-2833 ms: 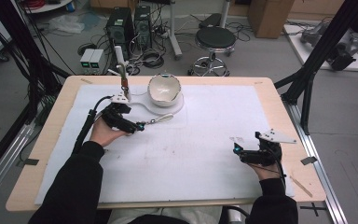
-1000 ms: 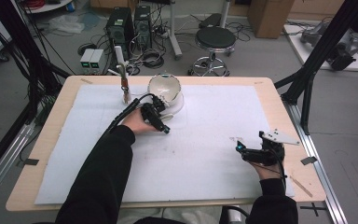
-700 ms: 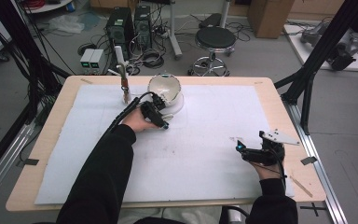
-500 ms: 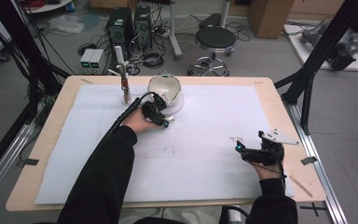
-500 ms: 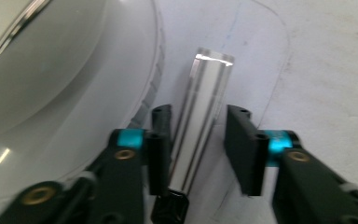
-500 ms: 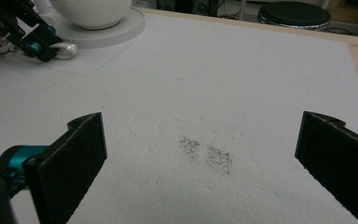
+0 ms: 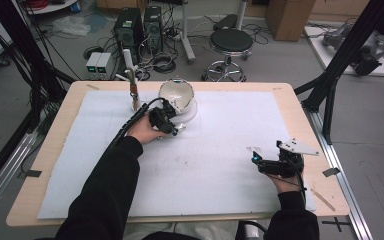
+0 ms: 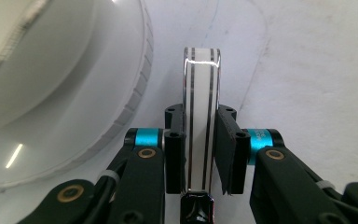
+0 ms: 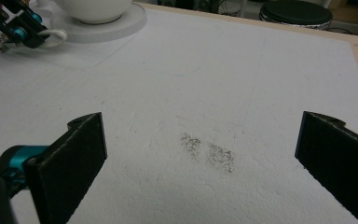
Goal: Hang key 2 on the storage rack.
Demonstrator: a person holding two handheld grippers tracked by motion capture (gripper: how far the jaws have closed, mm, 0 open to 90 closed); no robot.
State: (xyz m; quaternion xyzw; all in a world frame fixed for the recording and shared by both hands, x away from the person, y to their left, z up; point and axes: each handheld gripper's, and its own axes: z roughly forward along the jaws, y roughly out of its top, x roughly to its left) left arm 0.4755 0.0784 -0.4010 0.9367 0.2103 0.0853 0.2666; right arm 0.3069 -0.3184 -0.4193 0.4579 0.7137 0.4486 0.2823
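- Beside the round white base plate (image 7: 192, 114) at the far left of the bench (image 7: 290, 92), the left gripper (image 7: 172, 129) is seen clamped on a flat white handle with thin dark stripes (image 8: 200, 112) — probably a spoon's handle, though the bowl end cannot be made out.
- From the left gripper view, the handle is shown held edge-up between the two black jaws, its rounded tip standing clear above them and just beside the ribbed rim of the base plate (image 8: 142, 70).
- On that plate a glossy white bowl (image 7: 176, 95) is carried; it is tilted, with its opening facing the camera in the high view.
- The grip should be kept firm and square — the handle is smooth and glossy, and is judged likely to slip or twist if the jaws are eased.
- Any lift is best made straight up and away from the plate's rim, so that the bowl is not nudged.
- Near the right edge of the bench, the right gripper (image 7: 260, 159) is seen resting with its jaws wide apart and nothing between them, over a grey smudge (image 9: 209, 151) on the white foam sheet (image 7: 230, 150).
- It is well apart from the work and should be left there.
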